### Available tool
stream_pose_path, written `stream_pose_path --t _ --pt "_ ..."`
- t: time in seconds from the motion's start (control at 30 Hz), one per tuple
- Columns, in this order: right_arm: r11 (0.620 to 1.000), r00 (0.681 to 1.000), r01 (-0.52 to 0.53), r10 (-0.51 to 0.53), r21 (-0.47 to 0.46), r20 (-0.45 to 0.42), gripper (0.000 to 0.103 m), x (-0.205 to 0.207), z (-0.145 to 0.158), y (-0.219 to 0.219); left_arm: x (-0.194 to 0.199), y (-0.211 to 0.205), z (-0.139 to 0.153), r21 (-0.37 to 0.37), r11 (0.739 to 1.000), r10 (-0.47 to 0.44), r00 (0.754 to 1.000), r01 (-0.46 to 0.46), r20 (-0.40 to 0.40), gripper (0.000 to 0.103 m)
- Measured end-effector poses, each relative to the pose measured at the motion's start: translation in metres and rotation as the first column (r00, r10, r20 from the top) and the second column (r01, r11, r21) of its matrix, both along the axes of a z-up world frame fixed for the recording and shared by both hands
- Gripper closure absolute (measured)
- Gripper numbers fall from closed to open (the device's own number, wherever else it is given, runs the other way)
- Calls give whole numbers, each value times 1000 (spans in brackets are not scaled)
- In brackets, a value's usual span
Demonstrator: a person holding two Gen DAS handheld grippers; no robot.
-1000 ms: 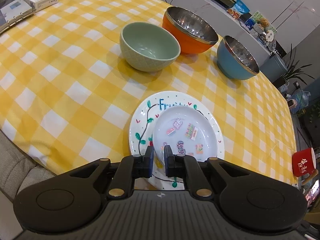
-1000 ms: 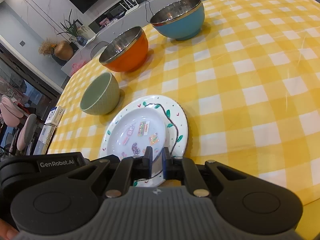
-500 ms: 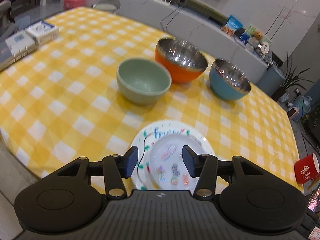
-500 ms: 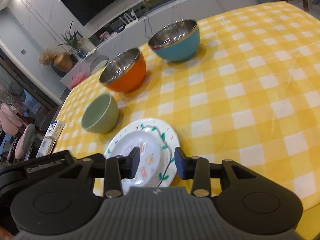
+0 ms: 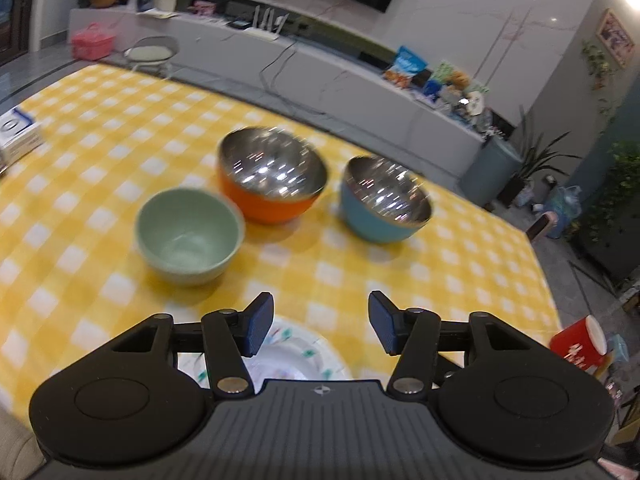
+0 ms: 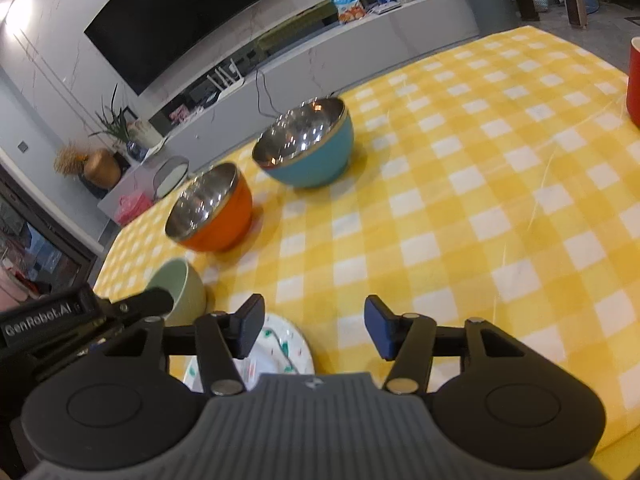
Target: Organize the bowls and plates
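Observation:
Two stacked white painted plates (image 5: pixel 296 360) (image 6: pixel 280 352) lie on the yellow checked table, mostly hidden under both grippers. My left gripper (image 5: pixel 320 326) hovers above them, its jaws opening with nothing between them. My right gripper (image 6: pixel 314 326) is likewise above the plates, jaws opening and empty. Beyond stand a pale green bowl (image 5: pixel 188 236) (image 6: pixel 182 292), an orange steel-lined bowl (image 5: pixel 272 176) (image 6: pixel 212 208) and a blue steel-lined bowl (image 5: pixel 384 200) (image 6: pixel 308 148) in a row. The left gripper's body (image 6: pixel 60 320) shows at the right wrist view's left edge.
A red mug (image 5: pixel 580 344) (image 6: pixel 634 80) stands near the table's right edge. White boxes (image 5: pixel 16 132) sit at the far left. Behind the table runs a long grey cabinet (image 5: pixel 320 76) with snacks and a router. The tablecloth's right half (image 6: pixel 500 200) is bare.
Both grippers let go of the plates' near rim, opened wide, and rose and pulled back. The plates have slid down toward the bottom of both views; the bowls now sit nearer mid-frame.

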State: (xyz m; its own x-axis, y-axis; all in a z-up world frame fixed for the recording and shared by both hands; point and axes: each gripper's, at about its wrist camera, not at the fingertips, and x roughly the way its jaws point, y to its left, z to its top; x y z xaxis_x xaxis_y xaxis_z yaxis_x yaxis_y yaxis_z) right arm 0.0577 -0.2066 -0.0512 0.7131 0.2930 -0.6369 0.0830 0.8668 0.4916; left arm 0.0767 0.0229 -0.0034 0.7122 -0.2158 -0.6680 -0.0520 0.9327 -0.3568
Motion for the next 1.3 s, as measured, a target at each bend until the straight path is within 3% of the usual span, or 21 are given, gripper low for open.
stream_pose_path --t 0.3,0.63,0.7,0.8,0.93,1.17,1.3 --pt "998 998 54 -53 -35 28 43 38 10 -9 46 -14 -2 -24 999 -26 999 26 25 38" --pt "981 993 108 -100 -161 58 41 104 17 -13 101 -23 -15 26 999 44 999 -44 -16 34" --pt "978 990 138 -130 -156 59 33 117 17 -15 110 -27 -16 56 995 79 997 -78 -9 31" --pt "975 987 155 -146 -156 71 30 135 18 -16 122 -32 -16 42 996 85 996 -85 0 31" --pt "975 986 166 -160 -151 49 30 158 14 -18 141 -41 -20 40 993 111 994 -111 -15 29" --pt "978 986 167 -166 -126 12 32 187 3 -24 162 -48 -29 -24 992 126 992 -127 -18 29" --pt "981 987 158 -159 -110 -7 46 199 -5 -22 173 -56 -37 -3 993 120 992 -120 -35 37"
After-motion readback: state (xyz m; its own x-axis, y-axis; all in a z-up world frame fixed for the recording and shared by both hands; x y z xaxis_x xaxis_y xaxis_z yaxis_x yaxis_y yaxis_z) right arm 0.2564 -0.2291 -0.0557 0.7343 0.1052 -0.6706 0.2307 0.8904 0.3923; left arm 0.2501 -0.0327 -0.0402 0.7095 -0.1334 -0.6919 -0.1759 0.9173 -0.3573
